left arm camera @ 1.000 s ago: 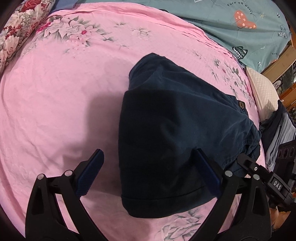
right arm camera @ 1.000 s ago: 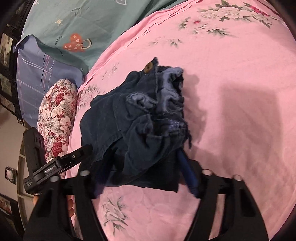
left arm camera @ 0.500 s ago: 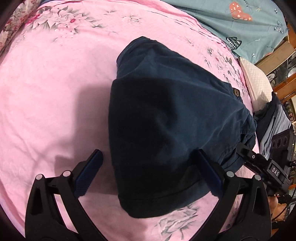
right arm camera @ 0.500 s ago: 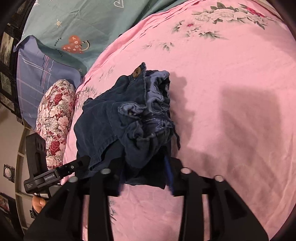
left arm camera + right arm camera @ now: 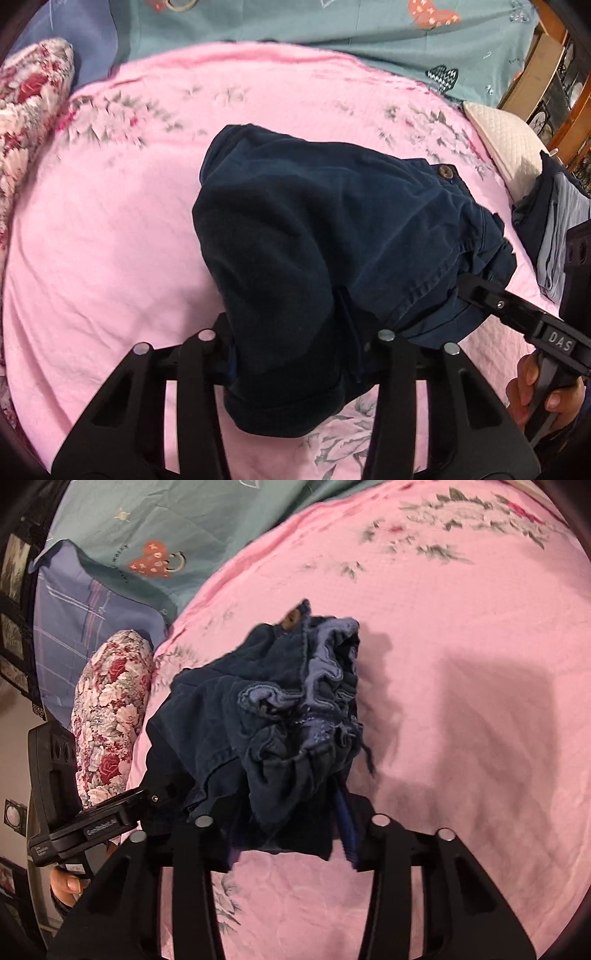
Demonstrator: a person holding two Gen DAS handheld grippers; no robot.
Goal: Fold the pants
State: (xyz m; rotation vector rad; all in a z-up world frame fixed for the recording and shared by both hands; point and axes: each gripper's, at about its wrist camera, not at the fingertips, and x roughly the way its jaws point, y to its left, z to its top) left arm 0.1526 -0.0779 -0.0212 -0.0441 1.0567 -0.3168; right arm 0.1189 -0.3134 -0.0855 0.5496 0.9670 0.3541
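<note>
I see a big pink blanket [image 5: 110, 258] spread over the bed. A teal sheet [image 5: 295, 22] lies past the blanket's far edge, and a flowery pillow [image 5: 110, 709] sits at its side. The dark blue pants [image 5: 314, 240] are bunched in a thick stack near the middle of the blanket. The near end is lifted a little. The brown button [image 5: 445, 172] is on the side of the pants away from me in the left view.

I think I am picking up the folded stack to finish or move it. To do this well, I should lift both ends together and keep them level, so the layers do not slide apart. The waistband [image 5: 325, 672] looks crumpled, so I should lay it down gently and pull it flat.

My left gripper [image 5: 295, 354] is squeezed onto the hem end of the pants. Its jaws are close together with thick cloth between them. My right gripper [image 5: 291, 834] is squeezed onto the waistband end the same way. One blue pad [image 5: 345, 827] shows beside the cloth and presses against it.
</note>
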